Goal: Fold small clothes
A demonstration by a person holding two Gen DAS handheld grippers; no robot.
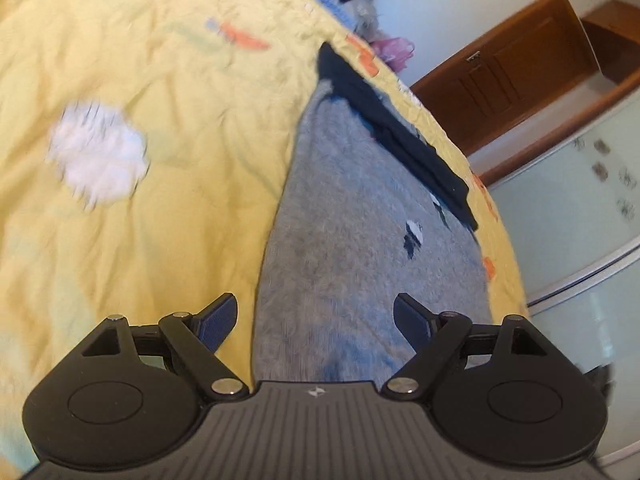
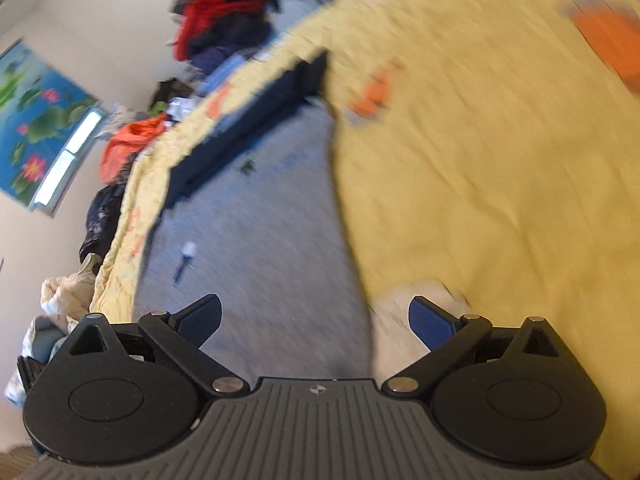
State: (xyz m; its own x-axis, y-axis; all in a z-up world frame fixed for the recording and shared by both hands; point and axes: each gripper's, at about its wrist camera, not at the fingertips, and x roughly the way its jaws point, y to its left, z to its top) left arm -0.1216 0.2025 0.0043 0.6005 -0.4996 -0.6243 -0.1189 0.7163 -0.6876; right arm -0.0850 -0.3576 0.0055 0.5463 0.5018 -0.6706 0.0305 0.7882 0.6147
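A small grey garment (image 1: 360, 240) with a dark navy band (image 1: 400, 136) along its far edge lies flat on the yellow bedspread (image 1: 160, 120). My left gripper (image 1: 316, 320) is open and empty, hovering above the garment's near end. The same grey garment (image 2: 264, 220) and its navy band (image 2: 248, 120) show in the right wrist view, blurred. My right gripper (image 2: 316, 320) is open and empty above the garment's near end, its right finger over a white patch (image 2: 400, 320) of the bedspread.
The bedspread has a white cloud print (image 1: 98, 152) and orange prints (image 2: 608, 36). A wooden cabinet (image 1: 520, 72) and a glass door (image 1: 580, 220) stand beyond the bed edge. Piles of clothes (image 2: 224, 16) and an orange bag (image 2: 128, 144) lie past the bed.
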